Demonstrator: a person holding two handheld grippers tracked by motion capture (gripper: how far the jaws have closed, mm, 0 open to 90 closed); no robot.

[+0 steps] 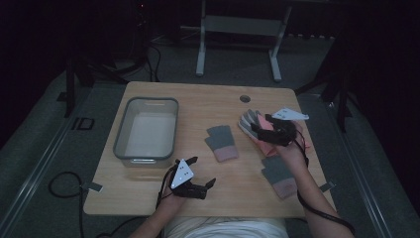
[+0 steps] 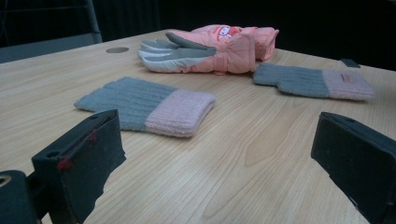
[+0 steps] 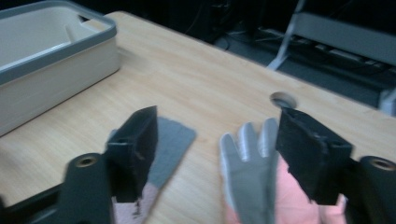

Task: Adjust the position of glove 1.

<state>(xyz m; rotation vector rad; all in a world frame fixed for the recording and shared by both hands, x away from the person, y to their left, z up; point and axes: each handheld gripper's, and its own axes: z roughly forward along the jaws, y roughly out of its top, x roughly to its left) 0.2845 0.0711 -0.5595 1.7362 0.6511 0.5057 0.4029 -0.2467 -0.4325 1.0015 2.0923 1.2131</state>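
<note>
Over the right side of the bench [image 1: 208, 99] your right gripper [image 1: 267, 130] hangs above the pink ski gloves [image 1: 262, 130], its fingers [image 3: 310, 156] spread apart with nothing between them; in the right gripper view the grey fingertips of the top glove lie just under and between those fingers, with the round cable hole [image 3: 282, 99] in the bench beyond them. Your left gripper [image 1: 203, 174] sits low near the front edge of the bench, left of centre, and its fingers [image 2: 84, 161] are also spread wide and empty. Looking along them in the left gripper view, the nearer grey-and-pink knit mitten [image 2: 149, 106] lies flat on the wood just ahead, apart from the fingers. A second knit mitten [image 2: 315, 81] lies flat farther off, near the pink ski gloves, which are stacked one on the other, the top one palm side up with its grey palm showing. In the high view that second mitten is just beside your right forearm [image 1: 307, 188]. The grey-rimmed bin [image 1: 121, 134] stands on the left part of the bench, well apart from the gloves and mittens.
</note>
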